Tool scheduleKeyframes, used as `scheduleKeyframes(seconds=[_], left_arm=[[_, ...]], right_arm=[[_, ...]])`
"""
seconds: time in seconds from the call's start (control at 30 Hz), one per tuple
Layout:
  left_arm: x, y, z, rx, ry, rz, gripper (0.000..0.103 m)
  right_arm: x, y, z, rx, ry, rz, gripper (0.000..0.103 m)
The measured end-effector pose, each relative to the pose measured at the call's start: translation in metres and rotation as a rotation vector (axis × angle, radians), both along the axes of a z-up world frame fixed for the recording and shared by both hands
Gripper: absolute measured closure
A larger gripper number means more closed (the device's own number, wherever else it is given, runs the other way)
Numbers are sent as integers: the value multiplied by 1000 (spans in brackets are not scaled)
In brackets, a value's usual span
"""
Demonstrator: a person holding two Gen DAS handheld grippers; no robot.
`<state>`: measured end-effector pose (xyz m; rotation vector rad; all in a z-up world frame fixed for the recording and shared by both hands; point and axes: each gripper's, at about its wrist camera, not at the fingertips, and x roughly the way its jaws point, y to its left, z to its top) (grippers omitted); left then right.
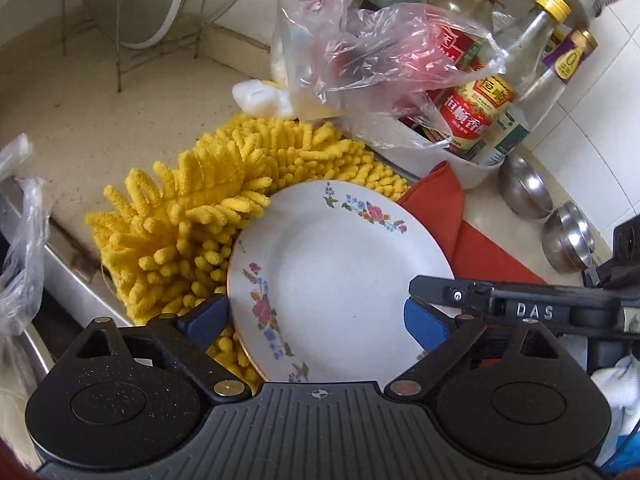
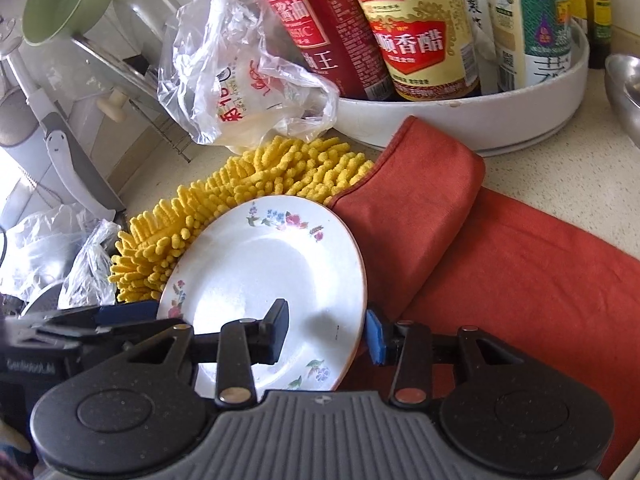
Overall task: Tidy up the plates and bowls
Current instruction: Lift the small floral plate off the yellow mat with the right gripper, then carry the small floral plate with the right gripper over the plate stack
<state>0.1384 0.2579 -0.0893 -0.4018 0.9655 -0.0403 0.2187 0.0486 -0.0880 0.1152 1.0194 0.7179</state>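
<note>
My left claw (image 1: 314, 316) stands wide, its blue pads (image 1: 204, 312) on either side of the near part of the floral plate (image 1: 340, 276), and I cannot tell whether either pad touches the rim. My right claw (image 2: 326, 332) is set narrower and straddles the plate's right rim, one finger over the white inside and the blue pad just outside the edge. The gap looks wider than the rim, so I see no squeeze on it. The plate lies straight ahead of both claws, tilted, its far-left edge propped on a yellow chenille mitt (image 1: 192, 208) and its right edge against an orange cloth (image 2: 500, 272) spread on the worktop (image 1: 100, 120). Beyond the mitt from my left claw sits a crumpled clear plastic bag (image 1: 360, 52), leaning on a white tray (image 2: 480, 116) of sauce bottles (image 2: 412, 28). Further right of that claw, past the cloth, two steel bowls (image 1: 524, 188) rest on the worktop near the tiled wall.
</note>
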Motion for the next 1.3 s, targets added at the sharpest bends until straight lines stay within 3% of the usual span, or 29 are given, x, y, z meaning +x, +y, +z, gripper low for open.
scheduleKeyframes(seconds=[0.17, 0.27, 0.6, 1.03, 1.3], left_arm=[[21, -3, -14, 11, 19, -23, 2], [15, -16, -6, 57, 3, -47, 2], [15, -41, 26, 43, -73, -108, 1], [33, -122, 44, 30, -123, -281, 1], [37, -184, 47, 26, -135, -423, 1]], right_arm=[[4, 5, 0, -2, -17, 15, 61], [0, 0, 2, -10, -20, -12, 61], [-13, -38, 31, 23, -54, -92, 61], [-36, -133, 58, 33, -103, -284, 61], [-60, -199, 61, 30, -87, -422, 61]])
